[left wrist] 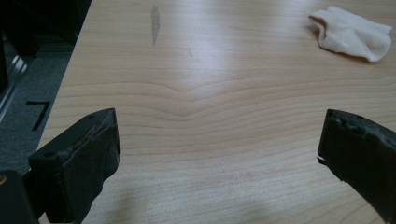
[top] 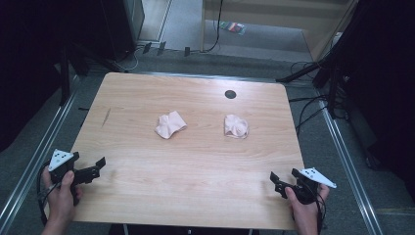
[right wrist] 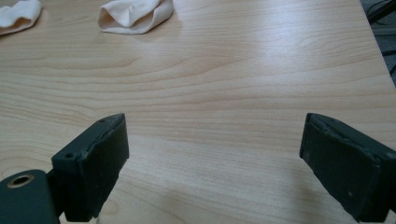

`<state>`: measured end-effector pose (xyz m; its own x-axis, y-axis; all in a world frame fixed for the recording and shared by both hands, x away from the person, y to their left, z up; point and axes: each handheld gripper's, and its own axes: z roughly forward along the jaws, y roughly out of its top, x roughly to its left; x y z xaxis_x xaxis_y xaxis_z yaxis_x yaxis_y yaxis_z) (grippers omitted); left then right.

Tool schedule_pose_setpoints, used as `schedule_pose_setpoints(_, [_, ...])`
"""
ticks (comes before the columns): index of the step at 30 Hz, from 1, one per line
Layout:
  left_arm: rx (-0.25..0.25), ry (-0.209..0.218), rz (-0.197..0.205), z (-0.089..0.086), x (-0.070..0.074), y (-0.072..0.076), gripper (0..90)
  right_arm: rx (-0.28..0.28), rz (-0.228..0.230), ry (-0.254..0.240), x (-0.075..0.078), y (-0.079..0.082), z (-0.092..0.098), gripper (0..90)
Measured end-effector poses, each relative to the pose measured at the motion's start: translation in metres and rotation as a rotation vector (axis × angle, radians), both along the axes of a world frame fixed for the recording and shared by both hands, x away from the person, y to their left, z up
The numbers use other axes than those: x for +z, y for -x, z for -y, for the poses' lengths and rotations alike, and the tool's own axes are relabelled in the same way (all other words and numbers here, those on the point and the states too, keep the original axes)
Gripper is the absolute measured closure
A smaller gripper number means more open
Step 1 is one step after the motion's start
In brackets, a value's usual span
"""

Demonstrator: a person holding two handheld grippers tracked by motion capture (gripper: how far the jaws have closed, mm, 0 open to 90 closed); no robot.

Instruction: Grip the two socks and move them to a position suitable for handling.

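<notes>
Two crumpled pale pink cloths lie on the wooden table [top: 195,166]: one left of centre [top: 170,125], one right of centre [top: 236,126]. My left gripper [top: 100,165] rests at the near left corner, held by a hand, its jaws wide open and empty. In the left gripper view [left wrist: 219,140] the left cloth [left wrist: 352,32] lies far ahead at the upper right. At the near right edge my right gripper [top: 284,180] is open and empty too. From the right gripper view [right wrist: 215,154], the right cloth [right wrist: 135,16] sits far ahead, with the other cloth [right wrist: 18,16] at the top left corner.
A small dark round hole [top: 230,94] marks the table's far side. A dark streak [top: 106,116] stains the left part of the tabletop. Cables and dark stands surround the table on the floor [top: 313,103]. Metal rails run along both sides.
</notes>
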<state>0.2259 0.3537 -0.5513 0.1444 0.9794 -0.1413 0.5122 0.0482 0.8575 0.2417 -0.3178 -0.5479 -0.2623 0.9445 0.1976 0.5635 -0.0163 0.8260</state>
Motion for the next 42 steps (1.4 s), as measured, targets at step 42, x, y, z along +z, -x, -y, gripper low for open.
schedule_pose_setpoints(42, [-0.015, 0.033, -0.016, -0.003, -0.001, -0.002, 0.0, 0.049, -0.032, 0.071, 0.038, -0.128, -0.132, 37.3])
